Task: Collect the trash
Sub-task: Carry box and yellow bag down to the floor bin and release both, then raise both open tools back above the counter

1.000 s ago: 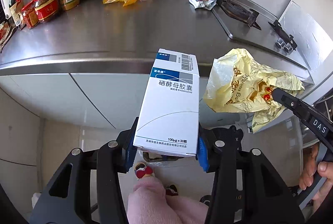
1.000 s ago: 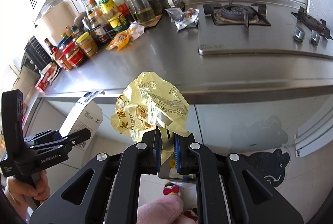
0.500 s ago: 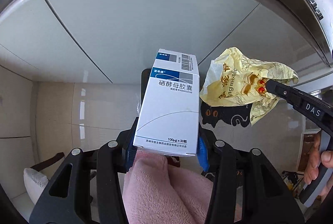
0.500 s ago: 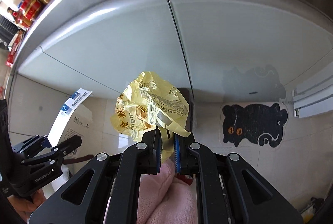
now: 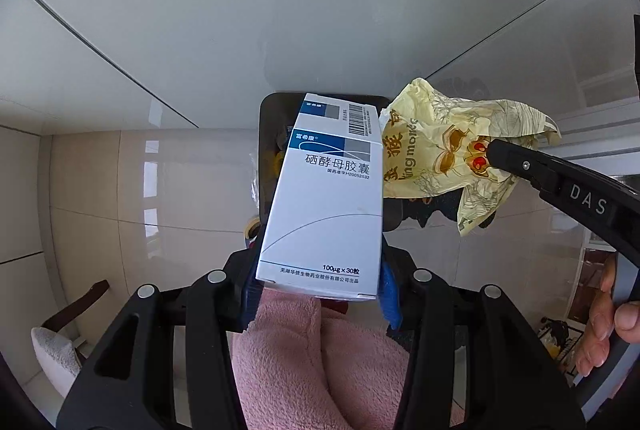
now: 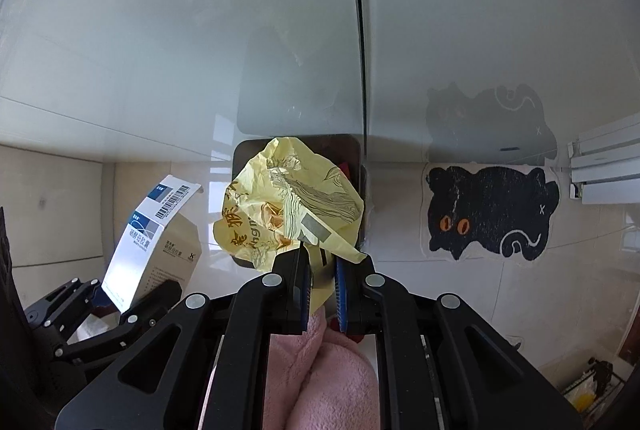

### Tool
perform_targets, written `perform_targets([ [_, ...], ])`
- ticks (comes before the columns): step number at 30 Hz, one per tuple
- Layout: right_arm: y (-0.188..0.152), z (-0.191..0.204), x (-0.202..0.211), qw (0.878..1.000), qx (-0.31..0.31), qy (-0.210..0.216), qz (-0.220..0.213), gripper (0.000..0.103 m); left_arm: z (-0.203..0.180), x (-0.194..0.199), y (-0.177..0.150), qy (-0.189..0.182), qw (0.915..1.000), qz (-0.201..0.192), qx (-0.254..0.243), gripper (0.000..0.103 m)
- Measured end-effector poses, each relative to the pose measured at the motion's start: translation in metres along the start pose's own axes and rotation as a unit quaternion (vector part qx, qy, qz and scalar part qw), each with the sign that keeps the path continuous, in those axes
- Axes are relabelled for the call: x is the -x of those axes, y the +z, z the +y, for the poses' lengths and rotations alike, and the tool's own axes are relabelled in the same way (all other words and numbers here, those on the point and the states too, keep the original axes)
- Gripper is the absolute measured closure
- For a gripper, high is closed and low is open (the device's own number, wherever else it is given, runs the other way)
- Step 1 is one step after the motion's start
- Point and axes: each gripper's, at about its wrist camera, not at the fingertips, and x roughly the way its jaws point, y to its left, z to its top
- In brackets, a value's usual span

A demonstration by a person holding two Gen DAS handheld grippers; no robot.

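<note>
Where the countertop filled both views a second ago, white cabinet doors now do. Left wrist view: left gripper (image 5: 320,286) clamped on the white medicine box (image 5: 326,202), held over the dark bin (image 5: 272,134). Right wrist view: right gripper (image 6: 322,290) pinched narrow on the yellow wrapper (image 6: 288,206), above that bin (image 6: 344,150); cat mat (image 6: 492,214) right of it.

White medicine box (image 5: 324,206) with a blue-and-grey band, black barcode and black print. Pale yellow crumpled wrapper (image 6: 288,210) with brown lettering, line drawings, red spots. Black cat-shaped mat (image 6: 492,214), orange eyes. Pink fuzzy fabric (image 5: 320,362). Blue pads (image 5: 390,300) on the black gripper (image 5: 320,294).
</note>
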Motion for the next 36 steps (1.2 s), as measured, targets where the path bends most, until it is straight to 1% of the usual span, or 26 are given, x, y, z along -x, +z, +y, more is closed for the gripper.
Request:
perform_targets([
  [6, 0.007, 0.006, -0.029, 1.000, -0.005, -0.004, 0.024, 0.091, -0.002, -0.024, 0.005, -0.002, 0.9998, 0.019, -0.006, 0.058],
  [9, 0.010, 0.008, -0.036, 1.000, -0.009, -0.006, 0.026, 0.091, -0.002, -0.029, 0.011, -0.006, 0.9996, 0.025, -0.008, 0.058],
  [13, 0.012, 0.009, -0.040, 0.999, -0.026, 0.005, 0.028, 0.087, 0.001, -0.030, 0.019, -0.014, 0.9994, 0.031, -0.004, 0.057],
  [15, 0.014, 0.009, -0.042, 0.999, -0.032, 0.008, 0.029, 0.082, 0.002, -0.030, 0.020, -0.016, 0.9993, 0.034, -0.001, 0.057],
  [16, 0.014, 0.008, -0.043, 0.999, -0.036, 0.009, 0.027, 0.075, 0.003, -0.030, 0.021, -0.019, 0.9992, 0.035, -0.001, 0.057],
  [17, 0.015, 0.007, -0.043, 0.999, -0.040, 0.012, 0.026, 0.063, 0.004, -0.031, 0.023, -0.024, 0.9991, 0.035, 0.000, 0.055],
  [18, 0.016, 0.007, -0.042, 0.999, -0.045, 0.016, 0.025, 0.058, 0.004, -0.030, 0.023, -0.030, 0.9989, 0.035, 0.000, 0.049],
  [19, 0.017, 0.006, -0.042, 0.998, -0.050, 0.017, 0.023, 0.056, 0.005, -0.028, 0.023, -0.032, 0.9989, 0.033, 0.000, 0.046],
  [21, 0.019, 0.005, -0.040, 0.998, -0.055, 0.019, 0.019, 0.056, 0.002, -0.028, 0.026, -0.031, 0.9991, 0.029, -0.002, 0.037],
  [22, 0.020, 0.004, -0.039, 0.998, -0.058, 0.021, 0.019, 0.055, 0.001, -0.027, 0.025, -0.032, 0.9991, 0.029, -0.002, 0.035],
  [24, 0.022, 0.003, -0.037, 0.998, -0.062, 0.020, 0.017, 0.054, -0.001, -0.025, 0.024, -0.032, 0.9991, 0.027, -0.003, 0.026],
  [27, 0.022, 0.001, -0.031, 0.997, -0.070, 0.022, 0.014, 0.045, -0.005, -0.018, 0.022, -0.033, 0.9990, 0.028, -0.004, 0.020],
  [28, 0.022, 0.000, -0.028, 0.997, -0.072, 0.022, 0.012, 0.039, -0.006, -0.015, 0.022, -0.032, 0.9991, 0.027, -0.005, 0.018],
  [29, 0.021, -0.002, -0.025, 0.997, -0.075, 0.021, 0.009, 0.037, -0.005, -0.013, 0.021, -0.032, 0.9992, 0.024, -0.007, 0.016],
  [30, 0.021, -0.003, -0.021, 0.997, -0.077, 0.021, 0.006, 0.036, -0.006, -0.009, 0.020, -0.030, 0.9993, 0.022, -0.008, 0.014],
  [32, 0.019, -0.007, -0.013, 0.996, -0.082, 0.023, 0.002, 0.030, -0.004, -0.001, 0.018, -0.030, 0.9994, 0.017, -0.008, 0.014],
  [34, 0.017, -0.011, 0.000, 0.996, -0.090, 0.026, -0.006, 0.027, -0.001, 0.010, 0.017, -0.029, 0.9995, 0.010, -0.008, 0.013],
  [36, 0.014, -0.014, 0.017, 0.995, -0.094, 0.032, -0.014, 0.026, 0.000, 0.026, 0.015, -0.028, 0.9996, -0.001, -0.010, 0.012],
])
